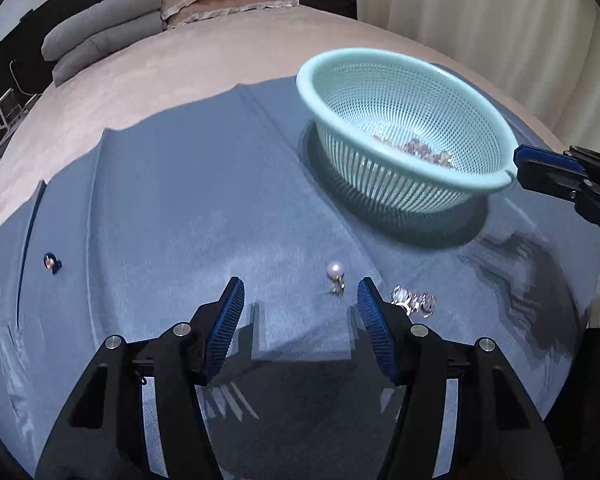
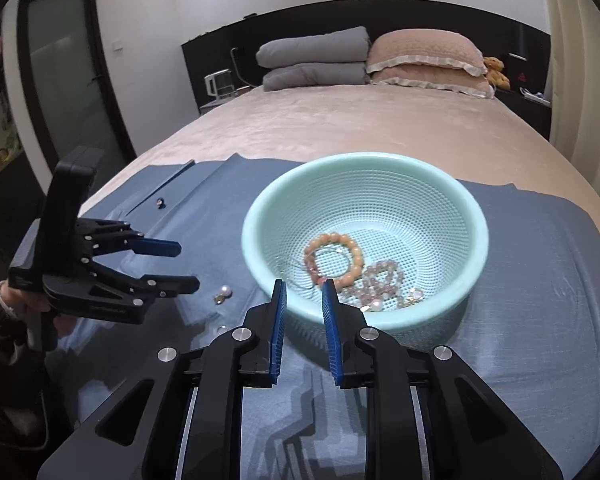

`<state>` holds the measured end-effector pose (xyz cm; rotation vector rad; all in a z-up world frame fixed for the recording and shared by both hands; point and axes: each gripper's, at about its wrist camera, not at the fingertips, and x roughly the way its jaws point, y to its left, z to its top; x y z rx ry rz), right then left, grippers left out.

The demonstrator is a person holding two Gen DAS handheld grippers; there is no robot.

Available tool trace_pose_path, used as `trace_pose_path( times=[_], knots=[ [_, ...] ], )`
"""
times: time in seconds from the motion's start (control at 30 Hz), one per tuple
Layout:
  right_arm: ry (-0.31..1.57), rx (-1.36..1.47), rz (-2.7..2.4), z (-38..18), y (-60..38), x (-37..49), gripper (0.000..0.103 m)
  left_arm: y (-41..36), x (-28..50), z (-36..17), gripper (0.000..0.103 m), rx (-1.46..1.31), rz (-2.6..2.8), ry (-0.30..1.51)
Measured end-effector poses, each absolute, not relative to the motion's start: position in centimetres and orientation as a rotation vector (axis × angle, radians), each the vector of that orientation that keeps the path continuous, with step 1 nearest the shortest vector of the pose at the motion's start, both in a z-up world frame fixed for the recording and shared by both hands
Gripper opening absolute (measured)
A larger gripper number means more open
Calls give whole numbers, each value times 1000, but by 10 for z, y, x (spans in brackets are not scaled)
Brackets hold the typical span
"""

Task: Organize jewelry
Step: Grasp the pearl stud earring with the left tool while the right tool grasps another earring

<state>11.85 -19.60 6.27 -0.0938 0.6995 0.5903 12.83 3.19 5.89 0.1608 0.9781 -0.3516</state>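
On the blue cloth (image 1: 180,208) spread over the foot of the bed (image 2: 340,120), a mint-green mesh basket (image 1: 496,178) stands toward the cloth's right edge. In the right wrist view it holds an orange bead bracelet (image 2: 350,250), a pale pink bead strand (image 2: 382,278) and some small pearl and metal pieces near its front wall. Near the cloth's front edge lies a pearl earring (image 1: 334,270), a white round pearl on a small gold-coloured fitting. Just to its right sits a clear crystal piece (image 1: 414,300), made of several glassy rounded stones. Well apart, near the cloth's left edge, lies 1 small round dark-rimmed item (image 1: 51,262).

The left gripper (image 1: 300,296) hovers low over the cloth with its jaws wide open and empty; the pearl earring lies just ahead, between them. The right gripper (image 2: 304,292) has its jaws parted a little, holding nothing, their tips at the basket's near rim.
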Motion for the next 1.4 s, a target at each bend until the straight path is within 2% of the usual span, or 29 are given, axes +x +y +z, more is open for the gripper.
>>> trace_pose_path(
  times=[0.13, 0.37, 0.63, 0.7, 0.77, 0.8, 0.83, 1.0, 1.4],
  knots=[
    [732, -178, 657, 46, -174, 108, 26, 40, 128, 43, 60, 120, -362, 990],
    [839, -251, 690, 9, -150, 110, 26, 29, 139, 33, 60, 147, -414, 977],
    [893, -237, 719, -7, -145, 111, 27, 23, 145, 29, 60, 184, -410, 948],
    [896, -219, 723, -7, -144, 114, 27, 20, 145, 28, 53, 206, -395, 943],
    [907, -221, 706, -7, -144, 116, 23, 19, 143, 28, 44, 204, -396, 938],
    [906, -229, 693, -7, -144, 116, 16, 20, 143, 28, 37, 197, -397, 934],
    [910, -227, 690, -6, -145, 116, 15, 20, 143, 28, 35, 191, -399, 932],
    [911, -236, 691, -4, -151, 112, 14, 14, 138, 27, 16, 196, -426, 928],
    [838, -203, 670, 30, -176, 111, 14, 13, 138, 30, 12, 120, -476, 964]
  ],
)
